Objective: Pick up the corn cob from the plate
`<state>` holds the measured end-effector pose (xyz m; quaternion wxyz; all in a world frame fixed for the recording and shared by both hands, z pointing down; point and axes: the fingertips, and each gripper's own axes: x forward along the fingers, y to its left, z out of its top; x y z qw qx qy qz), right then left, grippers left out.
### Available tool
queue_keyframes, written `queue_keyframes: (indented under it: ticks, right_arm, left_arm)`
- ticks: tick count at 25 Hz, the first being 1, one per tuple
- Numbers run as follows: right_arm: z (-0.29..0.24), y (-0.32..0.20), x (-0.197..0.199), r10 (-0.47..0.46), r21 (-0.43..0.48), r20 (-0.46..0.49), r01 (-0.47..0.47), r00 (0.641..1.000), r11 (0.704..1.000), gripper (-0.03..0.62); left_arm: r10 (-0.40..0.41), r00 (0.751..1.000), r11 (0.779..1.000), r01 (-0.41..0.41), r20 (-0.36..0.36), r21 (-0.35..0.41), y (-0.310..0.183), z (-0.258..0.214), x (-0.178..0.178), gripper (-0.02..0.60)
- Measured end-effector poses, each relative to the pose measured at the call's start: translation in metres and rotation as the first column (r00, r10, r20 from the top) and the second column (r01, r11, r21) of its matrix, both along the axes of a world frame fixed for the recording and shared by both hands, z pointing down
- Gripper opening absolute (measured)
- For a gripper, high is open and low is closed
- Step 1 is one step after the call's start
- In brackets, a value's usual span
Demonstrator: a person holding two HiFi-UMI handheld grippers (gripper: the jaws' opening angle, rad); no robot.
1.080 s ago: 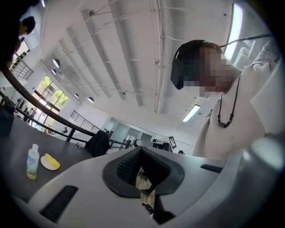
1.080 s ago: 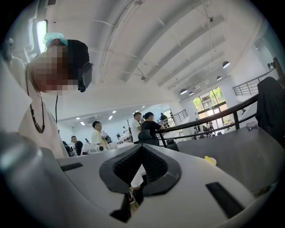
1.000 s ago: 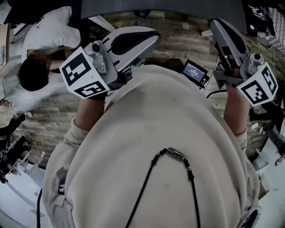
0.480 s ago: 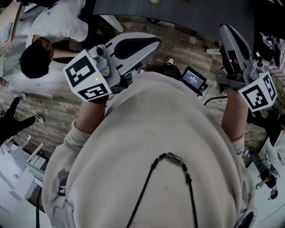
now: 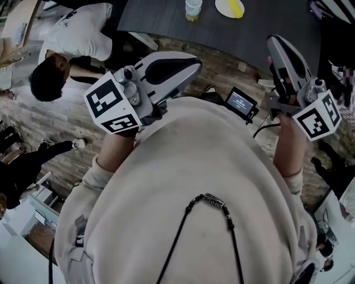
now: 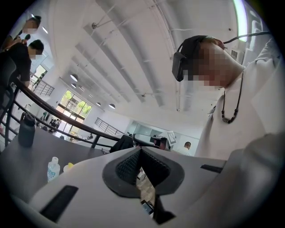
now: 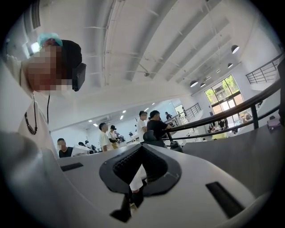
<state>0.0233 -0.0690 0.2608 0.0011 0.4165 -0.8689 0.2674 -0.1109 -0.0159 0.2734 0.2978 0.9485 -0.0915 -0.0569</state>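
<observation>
In the head view, the left tool (image 5: 186,60) and the right tool (image 5: 275,47) were held up in front of the person's chest, over the floor (image 5: 227,60) and short of the worktop (image 5: 161,19). The cob (image 5: 237,8) lay on its plate (image 5: 221,5) far back on that worktop, near a bottle (image 5: 193,8) and well apart from both tools. Neither tool was near it, so nothing of the pick-up showed as done.

In the left gripper view, the left tool (image 6: 140,150) had its jaws closed together, pad against pad, with nothing between them. Past it to the left lay the worktop (image 6: 26,160) with the bottle (image 6: 52,168) and a bit of yellow (image 6: 69,166) just beside it, too small to say for sure, though likely the cob on its plate.

In the right gripper view, the right tool (image 7: 142,148) was likewise closed on nothing. The worktop (image 7: 240,153) showed at the right, but no plate or cob was in sight there.

By my reading the task had barely begun. What was left was to reach the worktop, open one tool, bring it over the plate, close on the cob and lift it clear.
</observation>
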Motion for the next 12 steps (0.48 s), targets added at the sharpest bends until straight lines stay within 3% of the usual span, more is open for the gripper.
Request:
queue_keyframes:
  ticks: [6, 12]
  right_arm:
    - [0.011, -0.001, 0.021, 0.005, -0.031, 0.082, -0.002, 0.997, 1.0, 0.014]
    - [0.018, -0.005, 0.027, -0.02, -0.043, 0.096, 0.024, 0.995, 0.999, 0.014]
  left_arm:
    - [-0.002, 1.0, 1.0, 0.002, 0.024, 0.007, 0.003, -0.007, 0.016, 0.003]
    - [-0.03, 0.996, 0.999, 0.033, 0.081, -0.036, -0.011, -0.008, 0.029, 0.002]
